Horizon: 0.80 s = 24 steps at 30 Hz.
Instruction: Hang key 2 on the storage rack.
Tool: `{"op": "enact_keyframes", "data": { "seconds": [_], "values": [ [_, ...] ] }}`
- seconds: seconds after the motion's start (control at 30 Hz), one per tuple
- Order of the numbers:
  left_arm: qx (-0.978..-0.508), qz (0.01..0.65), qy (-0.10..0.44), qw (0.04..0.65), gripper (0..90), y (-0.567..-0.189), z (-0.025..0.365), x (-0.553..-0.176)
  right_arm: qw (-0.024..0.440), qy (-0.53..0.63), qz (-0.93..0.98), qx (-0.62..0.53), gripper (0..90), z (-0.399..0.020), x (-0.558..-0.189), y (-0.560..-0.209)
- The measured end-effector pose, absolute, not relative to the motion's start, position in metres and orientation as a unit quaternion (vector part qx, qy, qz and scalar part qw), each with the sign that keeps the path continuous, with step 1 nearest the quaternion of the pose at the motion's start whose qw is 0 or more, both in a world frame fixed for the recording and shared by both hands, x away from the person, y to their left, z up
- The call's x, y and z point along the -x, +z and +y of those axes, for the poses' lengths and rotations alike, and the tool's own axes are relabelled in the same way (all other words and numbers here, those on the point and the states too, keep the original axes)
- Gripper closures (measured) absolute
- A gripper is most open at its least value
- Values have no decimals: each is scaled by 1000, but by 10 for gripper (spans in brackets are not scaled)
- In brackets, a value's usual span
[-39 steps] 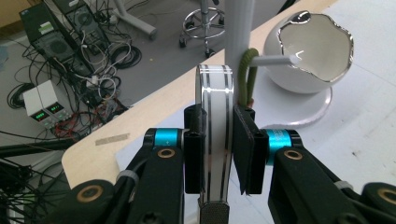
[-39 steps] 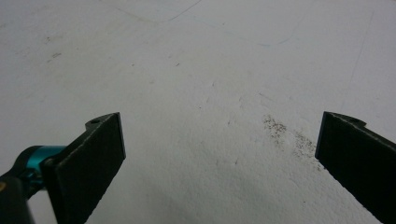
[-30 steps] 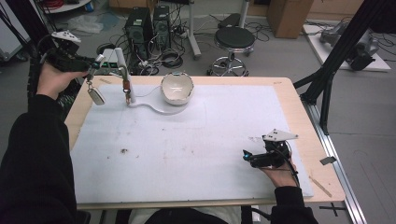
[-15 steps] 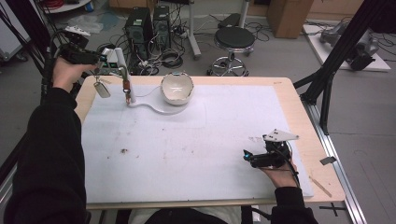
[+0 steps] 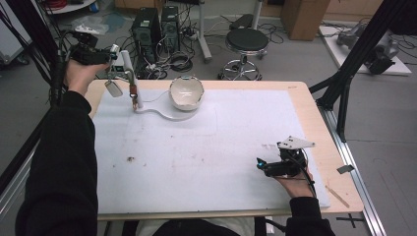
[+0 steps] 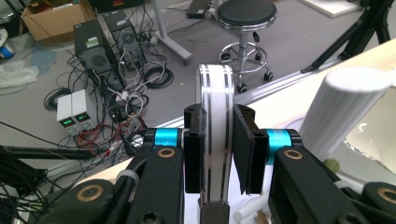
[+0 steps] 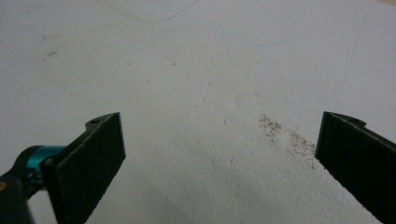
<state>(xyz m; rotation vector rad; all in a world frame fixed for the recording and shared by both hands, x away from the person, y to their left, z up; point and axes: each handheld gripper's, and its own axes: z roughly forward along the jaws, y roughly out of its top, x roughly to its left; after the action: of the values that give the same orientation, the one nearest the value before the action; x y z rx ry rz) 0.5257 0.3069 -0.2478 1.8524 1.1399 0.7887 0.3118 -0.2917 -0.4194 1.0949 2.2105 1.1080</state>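
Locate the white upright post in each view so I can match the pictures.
High view: white post at the table's far-left corner, by the left tool.
Left gripper view: the post at right, beside the striped white piece that the jaws clamp.
Right gripper view: bare white mat between open jaws.
Shared landmark: black stool.

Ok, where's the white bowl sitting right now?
In the high view the white bowl sits tilted at the far left of the table, on the round end of a white stand base, just right of the stand's upright post.
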Motion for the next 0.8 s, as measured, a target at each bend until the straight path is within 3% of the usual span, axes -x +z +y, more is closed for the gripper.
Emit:
{"op": "enact_keyframes", "data": {
  "seconds": [0.8],
  "values": [
    [-707,468,301,437,751,-252,293,-530,218,399,797,-398,5,-292,-312,-419]
  ]
}}
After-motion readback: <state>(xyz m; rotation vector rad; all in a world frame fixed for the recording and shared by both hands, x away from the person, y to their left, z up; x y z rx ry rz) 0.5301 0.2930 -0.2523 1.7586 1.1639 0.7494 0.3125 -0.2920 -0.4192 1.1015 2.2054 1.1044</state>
